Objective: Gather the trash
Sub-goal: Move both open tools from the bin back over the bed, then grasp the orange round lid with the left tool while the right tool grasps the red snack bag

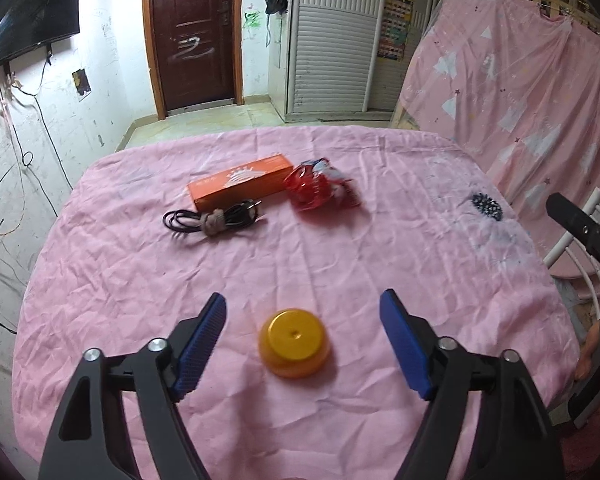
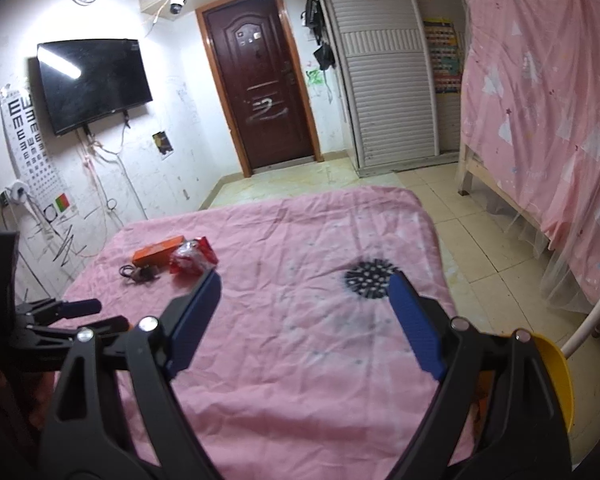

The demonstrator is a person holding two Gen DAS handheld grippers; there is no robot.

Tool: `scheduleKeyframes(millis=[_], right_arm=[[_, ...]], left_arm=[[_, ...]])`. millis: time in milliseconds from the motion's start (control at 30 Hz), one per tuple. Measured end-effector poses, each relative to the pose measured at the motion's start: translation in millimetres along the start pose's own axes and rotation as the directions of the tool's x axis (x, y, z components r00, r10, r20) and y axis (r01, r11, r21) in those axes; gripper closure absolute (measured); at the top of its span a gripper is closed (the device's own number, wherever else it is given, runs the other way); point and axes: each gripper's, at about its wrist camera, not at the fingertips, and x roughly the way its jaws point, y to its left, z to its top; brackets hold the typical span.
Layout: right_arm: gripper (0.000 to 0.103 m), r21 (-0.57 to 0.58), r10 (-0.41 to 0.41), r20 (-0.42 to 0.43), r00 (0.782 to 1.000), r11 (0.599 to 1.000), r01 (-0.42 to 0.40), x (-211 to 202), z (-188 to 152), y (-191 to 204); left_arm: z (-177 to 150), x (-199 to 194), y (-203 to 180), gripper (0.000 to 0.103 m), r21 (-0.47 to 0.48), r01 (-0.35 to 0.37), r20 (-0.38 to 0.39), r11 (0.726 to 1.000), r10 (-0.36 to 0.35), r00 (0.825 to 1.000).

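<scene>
A yellow bottle cap (image 1: 295, 343) lies upside down on the pink tablecloth (image 1: 300, 240). My left gripper (image 1: 302, 312) is open, its blue pads on either side of the cap and just above it. Farther back lie a crumpled red wrapper (image 1: 320, 190), an orange box (image 1: 240, 182) and a coiled black cable (image 1: 212, 218). The right wrist view shows the wrapper (image 2: 192, 258), the box (image 2: 158, 255) and the cable (image 2: 138, 272) at far left. My right gripper (image 2: 304, 292) is open and empty over the cloth.
A black dotted print (image 2: 372, 278) marks the cloth on the right. A yellow bin rim (image 2: 556, 376) shows at the table's right edge, beside a white chair frame (image 2: 596, 312). A pink-draped bunk bed (image 2: 540, 120) stands right. The door (image 2: 260, 80) is behind.
</scene>
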Motion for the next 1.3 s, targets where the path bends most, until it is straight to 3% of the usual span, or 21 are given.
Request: scheduleKeyframes(millis=[300, 467, 600, 867, 1300], right_arm=[[0.016, -0.041, 0.021, -0.028, 0.999, 0.999, -0.022, 18, 3, 24], [0.016, -0.061, 0.029, -0.044, 0.999, 0.998, -0.032, 28, 4, 35], [0.016, -0.083, 0.039, -0.062, 0.997, 0.996, -0.044, 38, 7, 46], [0.016, -0.130, 0.060, -0.106, 0.993, 0.989, -0.074, 62, 12, 71], [0.016, -0.231, 0.082, -0.218, 0.972, 0.964, -0.133, 118, 21, 123]], left_arm=[[-11, 16, 7, 0.053, -0.017, 0.013, -0.047, 1.000, -0.014, 0.999], [-14, 18, 4, 0.054, 0.000, 0.012, -0.042, 1.000, -0.012, 0.999], [-17, 16, 0, 0.069, 0.025, -0.019, -0.019, 1.000, 0.020, 1.000], [-16, 11, 7, 0.069, 0.017, -0.032, 0.013, 0.999, 0.032, 0.999], [-1, -10, 66, 0.069, -0.100, -0.055, 0.083, 0.993, 0.063, 0.995]])
